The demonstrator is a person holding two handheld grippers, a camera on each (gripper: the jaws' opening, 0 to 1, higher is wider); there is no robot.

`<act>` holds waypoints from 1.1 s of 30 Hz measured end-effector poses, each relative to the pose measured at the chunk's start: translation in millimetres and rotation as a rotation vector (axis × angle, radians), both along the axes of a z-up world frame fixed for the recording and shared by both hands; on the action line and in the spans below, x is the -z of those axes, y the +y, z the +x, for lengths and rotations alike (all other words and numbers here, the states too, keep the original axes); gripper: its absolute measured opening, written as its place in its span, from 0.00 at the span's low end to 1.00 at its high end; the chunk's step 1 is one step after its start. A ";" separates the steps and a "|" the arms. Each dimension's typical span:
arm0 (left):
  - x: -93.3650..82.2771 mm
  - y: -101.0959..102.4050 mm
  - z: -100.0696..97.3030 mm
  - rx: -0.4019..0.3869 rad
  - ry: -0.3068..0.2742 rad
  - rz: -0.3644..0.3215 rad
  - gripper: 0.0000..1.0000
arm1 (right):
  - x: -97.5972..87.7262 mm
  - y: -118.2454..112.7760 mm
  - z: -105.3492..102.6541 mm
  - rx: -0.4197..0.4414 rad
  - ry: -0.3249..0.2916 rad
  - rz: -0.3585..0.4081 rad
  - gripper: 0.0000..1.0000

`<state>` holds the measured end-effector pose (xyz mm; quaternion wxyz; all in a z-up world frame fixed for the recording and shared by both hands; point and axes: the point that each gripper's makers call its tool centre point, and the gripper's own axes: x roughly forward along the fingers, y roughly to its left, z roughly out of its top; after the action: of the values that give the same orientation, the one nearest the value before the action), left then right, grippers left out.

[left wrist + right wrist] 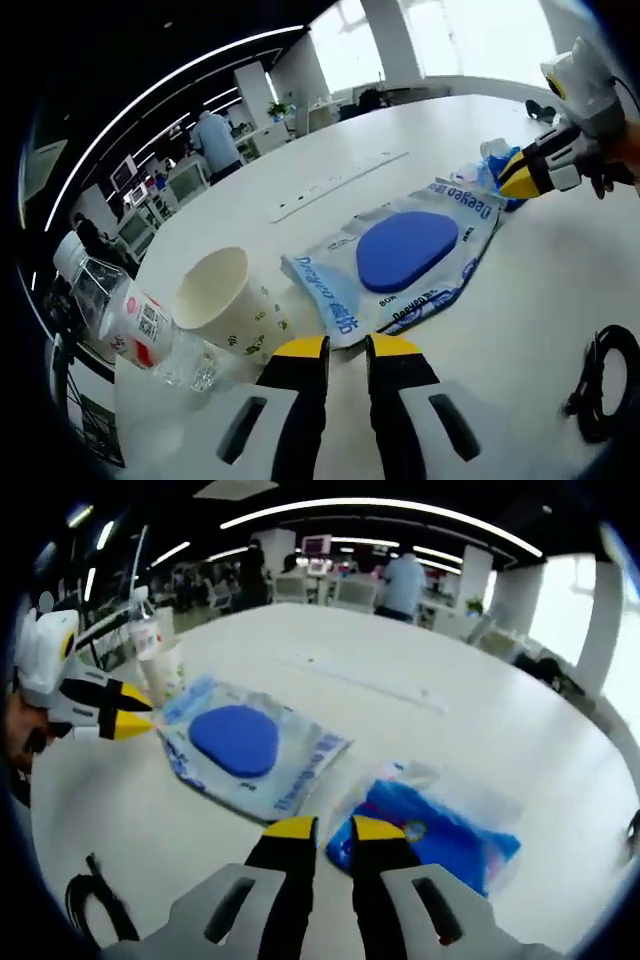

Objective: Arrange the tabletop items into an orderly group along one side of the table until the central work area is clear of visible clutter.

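In the left gripper view the left gripper (345, 348) hangs low over the desk (520, 300), jaws a narrow slit apart and gripping nothing, its tips just short of the near edge of the flat packet with the blue oval (405, 255). A paper cup (222, 300) lies tipped beside a plastic bottle (140, 330), both just beside the packet; a black cable (605, 385) curls well apart toward the desk's edge.

In the right gripper view the right gripper (322, 830) is also nearly closed and empty, tips over the near corner of the crinkled blue bag (440, 830) — I'd open wider first, pinch a firm corner, and slide it next to the packet rather than lifting.
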<state>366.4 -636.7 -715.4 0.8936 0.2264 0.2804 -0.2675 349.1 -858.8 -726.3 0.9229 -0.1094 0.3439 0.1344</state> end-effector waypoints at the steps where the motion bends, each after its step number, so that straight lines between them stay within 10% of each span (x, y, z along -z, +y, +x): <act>1: -0.3 0.3 -0.2 0.002 0.000 0.000 0.11 | 0.7 0.1 0.1 -0.002 0.002 0.001 0.08; 33: 15.1 -12.0 -4.3 0.019 0.048 -0.001 0.09 | 3.6 0.8 -2.7 -0.234 -0.010 -0.101 0.00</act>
<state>362.1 -648.7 -730.5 0.8840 0.2222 0.2997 -0.2817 346.4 -858.0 -729.8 0.8958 -0.1958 0.3306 0.2232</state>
